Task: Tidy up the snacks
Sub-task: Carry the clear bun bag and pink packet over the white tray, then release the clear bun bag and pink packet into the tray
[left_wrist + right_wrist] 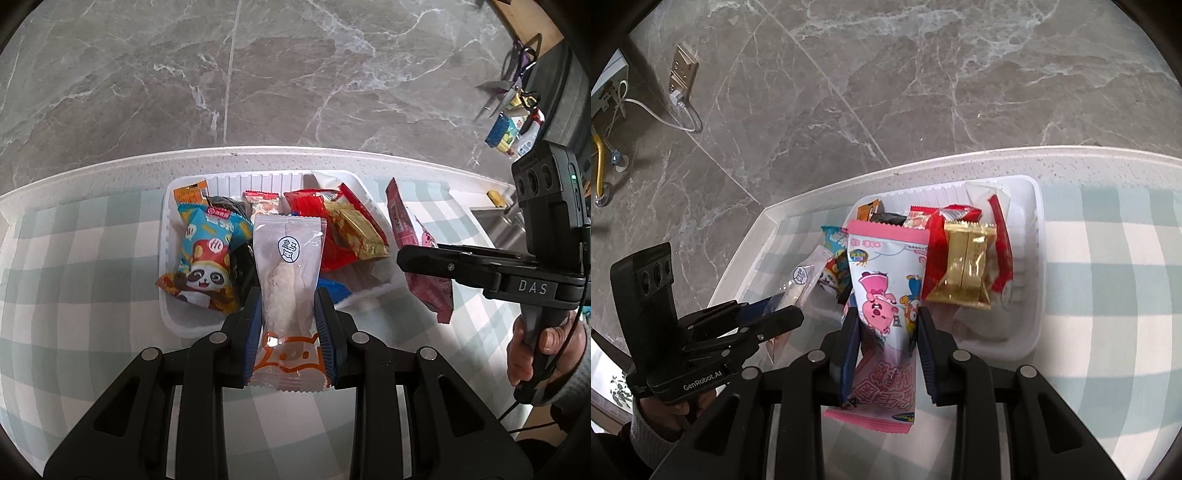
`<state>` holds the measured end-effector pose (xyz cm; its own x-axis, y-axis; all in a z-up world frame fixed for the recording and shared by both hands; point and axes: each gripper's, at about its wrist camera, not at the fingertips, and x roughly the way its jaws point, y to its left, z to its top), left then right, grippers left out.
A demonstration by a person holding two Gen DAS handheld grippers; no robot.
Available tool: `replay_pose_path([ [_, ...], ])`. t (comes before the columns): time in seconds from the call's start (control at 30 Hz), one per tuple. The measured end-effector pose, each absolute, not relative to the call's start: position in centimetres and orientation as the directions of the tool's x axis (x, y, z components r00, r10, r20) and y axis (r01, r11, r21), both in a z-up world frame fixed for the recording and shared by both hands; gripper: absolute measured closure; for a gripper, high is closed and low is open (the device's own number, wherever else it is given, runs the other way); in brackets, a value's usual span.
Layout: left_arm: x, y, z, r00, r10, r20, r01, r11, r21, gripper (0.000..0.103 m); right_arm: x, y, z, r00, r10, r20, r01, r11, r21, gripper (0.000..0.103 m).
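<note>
My left gripper (289, 308) is shut on a clear white snack packet (290, 266) with an orange printed end, held above the near edge of a white plastic tray (258, 181). My right gripper (888, 325) is shut on a pink cartoon-pig snack packet (882, 291), held just over the tray's (1032, 258) near left side. The tray holds several snacks: a blue panda bag (207, 258), a gold-wrapped pack (967, 269), red packets (314, 206) and an orange packet (190, 194). In the left wrist view the right gripper (406, 256) holds the pink packet (421, 251) beside the tray's right edge.
The tray sits on a pale blue and white checked cloth (81, 280) on a white counter (258, 155), close to its far edge. Grey marble floor (886, 92) lies beyond. Scissors and small items (513, 114) hang at the far right.
</note>
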<state>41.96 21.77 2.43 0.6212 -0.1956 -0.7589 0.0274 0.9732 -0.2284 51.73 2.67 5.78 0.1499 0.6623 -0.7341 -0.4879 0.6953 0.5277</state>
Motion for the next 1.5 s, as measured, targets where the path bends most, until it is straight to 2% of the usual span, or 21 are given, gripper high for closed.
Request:
replay_pose_path([
  [0.97,53.5,22.9,0.6,0.601,-0.177,-0.780,0.004,0.976,-0.218,0.077,59.9,9.2,2.3,0.112,0.613,-0.782,-0.530,0.702,0.475,0.070],
  [1.23,55.4,22.8,-1.0,0.581,-0.169,-0.796,-0.020,0.975,-0.222,0.076,61.2,9.9,1.7,0.111,0.617,-0.779,-0.514,0.707,0.486,0.065],
  [1.27,55.5,22.8,-1.2,0.578,-0.169,-0.798,-0.022,0.975,-0.222,0.076,61.3,9.9,1.7,0.112,0.619,-0.778,-0.513,0.706,0.488,0.061],
  [1.5,56.1,23.0,-1.9,0.581,-0.162,-0.798,-0.040,0.973,-0.226,0.074,61.5,9.3,2.1,0.141,0.625,-0.768,-0.513,0.710,0.484,0.052],
])
